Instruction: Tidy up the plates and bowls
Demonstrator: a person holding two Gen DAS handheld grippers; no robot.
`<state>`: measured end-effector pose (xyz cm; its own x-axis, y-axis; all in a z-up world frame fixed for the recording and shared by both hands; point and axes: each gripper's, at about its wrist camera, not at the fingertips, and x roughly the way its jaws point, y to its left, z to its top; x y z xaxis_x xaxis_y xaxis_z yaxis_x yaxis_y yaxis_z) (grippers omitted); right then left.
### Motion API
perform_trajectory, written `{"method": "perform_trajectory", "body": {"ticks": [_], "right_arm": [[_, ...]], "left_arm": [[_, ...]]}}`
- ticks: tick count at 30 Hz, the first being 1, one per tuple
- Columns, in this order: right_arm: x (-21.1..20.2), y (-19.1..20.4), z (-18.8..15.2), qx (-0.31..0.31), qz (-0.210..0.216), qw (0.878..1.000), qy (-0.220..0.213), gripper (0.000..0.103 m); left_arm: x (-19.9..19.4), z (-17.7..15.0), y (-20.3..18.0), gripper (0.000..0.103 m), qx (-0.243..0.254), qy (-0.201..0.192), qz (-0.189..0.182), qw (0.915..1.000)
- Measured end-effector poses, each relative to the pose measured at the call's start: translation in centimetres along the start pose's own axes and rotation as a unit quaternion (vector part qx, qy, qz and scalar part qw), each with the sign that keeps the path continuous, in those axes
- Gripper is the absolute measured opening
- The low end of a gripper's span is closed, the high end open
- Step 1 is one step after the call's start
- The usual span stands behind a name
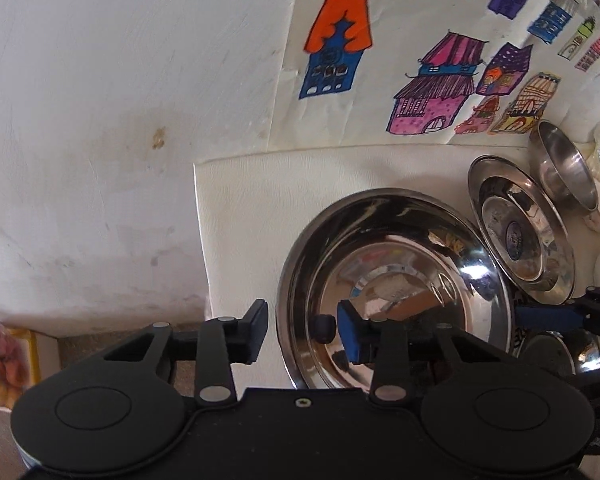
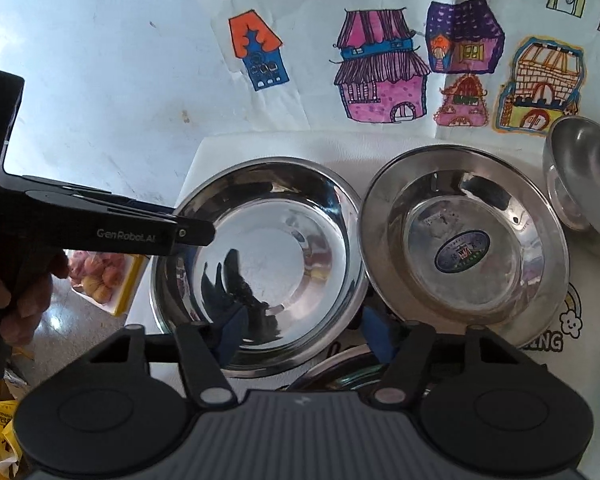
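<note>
- two steel dishes sit side by side on the white table (image 2: pixel 260 144): a big bowl (image 2: pixel 260 264) on the left and a plate (image 2: pixel 464 236) with a blue sticker in its middle on the right, their rims just about touching.
- a smaller bowl (image 2: pixel 588 176) stands further right, tilted, near the far edge by the drawing of houses (image 2: pixel 384 76) on the wall.
- the left gripper (image 1: pixel 300 326) has its fingers spread, one outside the big bowl's left rim and one over the inside; they straddle the rim but i judge they are not yet clamped on it.
- the right gripper (image 2: pixel 306 332) is also spread wide, its fingers either side of the big bowl's near rim, holding nothing; another steel rim shows just below it, too hidden to name.
- handling, as a judgement: the bowl is thin polished steel, so stiff, light and not fragile, but slippery, and it will clatter and skate on the smooth table if nudged.
- the best hold is probably the rolled rim, pinched wall between the fingers, since the curved inside offers nothing to grip.
- a pinch at one side will likely let it tip, so lift level.
</note>
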<state>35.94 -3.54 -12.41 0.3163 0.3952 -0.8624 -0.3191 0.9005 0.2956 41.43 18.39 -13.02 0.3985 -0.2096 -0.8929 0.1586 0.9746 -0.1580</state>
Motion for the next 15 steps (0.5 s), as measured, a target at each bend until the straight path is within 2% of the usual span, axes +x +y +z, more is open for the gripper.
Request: {"method": "perform_trajectory", "body": {"ticks": [7, 11, 15], "right_arm": [[0.9, -0.7, 0.1, 0.036, 0.006, 0.999, 0.022, 0.057], [1.1, -0.7, 0.1, 0.04, -0.004, 0.999, 0.019, 0.044], [0.8, -0.9, 0.0, 0.043, -0.006, 0.999, 0.019, 0.029]], "left_arm": [[0.4, -0.8, 0.1, 0.032, -0.018, 0.003, -0.007, 0.9998], [0.1, -0.8, 0.6, 0.016, -0.034, 0.004, 0.004, 0.9994], [-0.6, -1.1, 1.2, 0.015, -0.045, 0.003, 0.008, 0.9989]]}}
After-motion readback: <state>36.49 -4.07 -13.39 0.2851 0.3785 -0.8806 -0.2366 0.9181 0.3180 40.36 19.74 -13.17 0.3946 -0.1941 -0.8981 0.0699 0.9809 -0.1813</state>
